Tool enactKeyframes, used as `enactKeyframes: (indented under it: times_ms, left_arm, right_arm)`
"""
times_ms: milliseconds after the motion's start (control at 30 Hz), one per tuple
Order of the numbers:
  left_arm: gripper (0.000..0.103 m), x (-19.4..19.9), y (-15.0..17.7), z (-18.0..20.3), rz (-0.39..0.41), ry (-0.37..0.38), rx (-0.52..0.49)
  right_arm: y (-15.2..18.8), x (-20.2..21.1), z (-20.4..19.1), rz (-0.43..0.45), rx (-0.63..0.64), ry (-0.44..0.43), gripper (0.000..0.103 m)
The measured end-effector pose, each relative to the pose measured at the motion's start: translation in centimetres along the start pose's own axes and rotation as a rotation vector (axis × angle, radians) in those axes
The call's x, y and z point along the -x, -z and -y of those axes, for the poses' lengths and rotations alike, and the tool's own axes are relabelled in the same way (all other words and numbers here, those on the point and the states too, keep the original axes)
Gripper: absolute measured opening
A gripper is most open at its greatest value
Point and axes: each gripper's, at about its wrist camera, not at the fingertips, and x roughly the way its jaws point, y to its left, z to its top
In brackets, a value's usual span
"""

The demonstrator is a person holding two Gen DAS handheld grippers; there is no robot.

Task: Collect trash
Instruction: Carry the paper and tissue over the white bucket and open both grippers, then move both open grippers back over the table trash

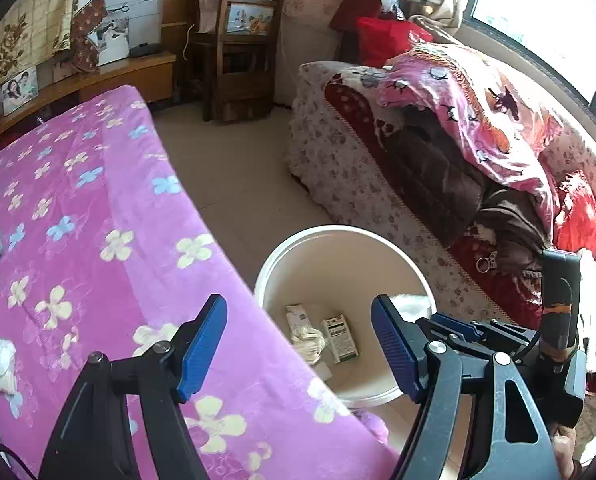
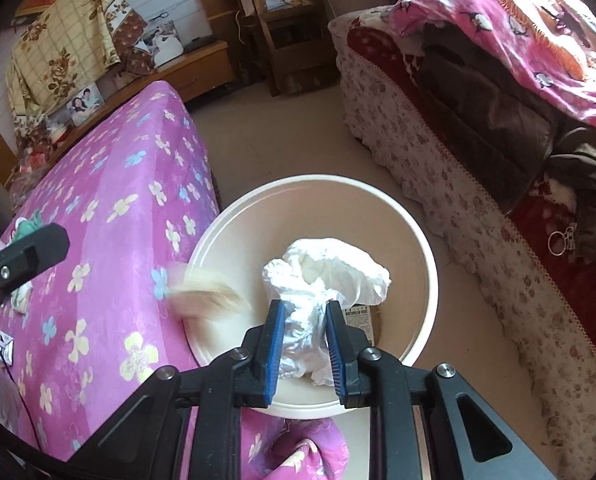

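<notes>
Over white bucket, right tongs pinching crumpled tissue, left tongs spread empty

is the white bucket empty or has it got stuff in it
Not empty. The white bucket holds a green-and-white carton and a pale wad on its bottom.

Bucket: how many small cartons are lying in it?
2. A white carton lies on the floor of the bucket toward the bed; a green-and-white carton lies beside it. More may be hidden under other trash.

Bright window glare, fisheye-bent edges, sharp focus
</notes>
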Motion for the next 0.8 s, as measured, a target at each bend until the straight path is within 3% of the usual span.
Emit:
enactKeyframes:
  times_ms: [267,800]
  left_arm:
    - [0.075,1.0,0.5,-1.5,0.002,-0.053,0.025]
    - [0.077,6.1,1.6,-4.7,0.062,-0.091,0.071]
  right_arm:
    - [0.4,-0.1,-0.8,-0.011,-0.007,-0.028,0.024]
    - [0.7,4.6,-7.1,0.073,0.085,-0.065,0.025]
